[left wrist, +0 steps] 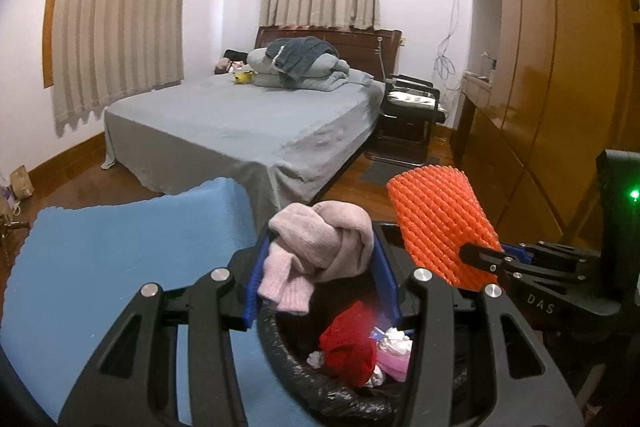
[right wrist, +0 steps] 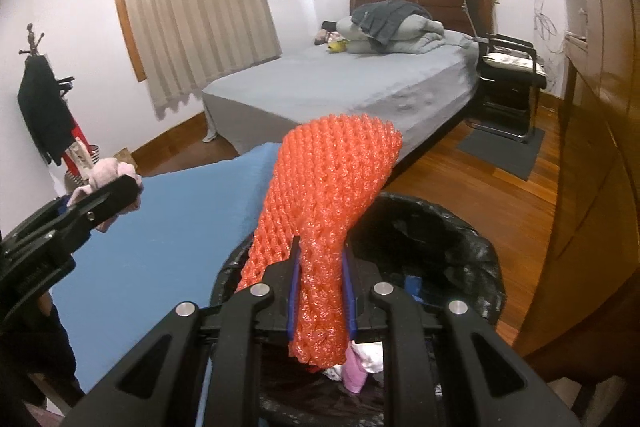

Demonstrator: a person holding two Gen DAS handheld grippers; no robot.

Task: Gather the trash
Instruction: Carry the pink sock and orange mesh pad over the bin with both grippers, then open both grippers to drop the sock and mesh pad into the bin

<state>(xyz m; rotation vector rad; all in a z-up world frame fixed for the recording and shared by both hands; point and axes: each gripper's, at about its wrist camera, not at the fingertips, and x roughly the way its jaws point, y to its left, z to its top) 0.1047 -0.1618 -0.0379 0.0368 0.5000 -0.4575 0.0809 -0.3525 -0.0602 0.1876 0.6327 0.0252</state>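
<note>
A: While both grippers sit over the bin, what lies beyond and below the jaws?

B: Well beyond both jaw sets stands a bed [left wrist: 240,123] with a grey sheet. A blue pad [left wrist: 120,267] lies left of and below the left gripper's jaws. A trash bin [right wrist: 460,251] with a black liner sits directly under both jaw sets.

A: State the left gripper's condition.

B: The left gripper [left wrist: 320,267] has its jaws partly spread and pressed onto a pink knitted cloth [left wrist: 320,247]. This cloth bunches between the blue pads and rises past the fingertips, above the bin opening.

A: And the right gripper?

B: The right gripper [right wrist: 320,287] has its jaws nearly together, pinching an orange foam net [right wrist: 332,195]. Its squeezed end sits between the pads; the wide end fans out ahead of the fingertips, over the bin's near rim.

A: What sits in the bin?

B: Below the left jaws lie a red cloth [left wrist: 352,347], then pink and white scraps [left wrist: 394,351] beside it, smaller still.
</note>
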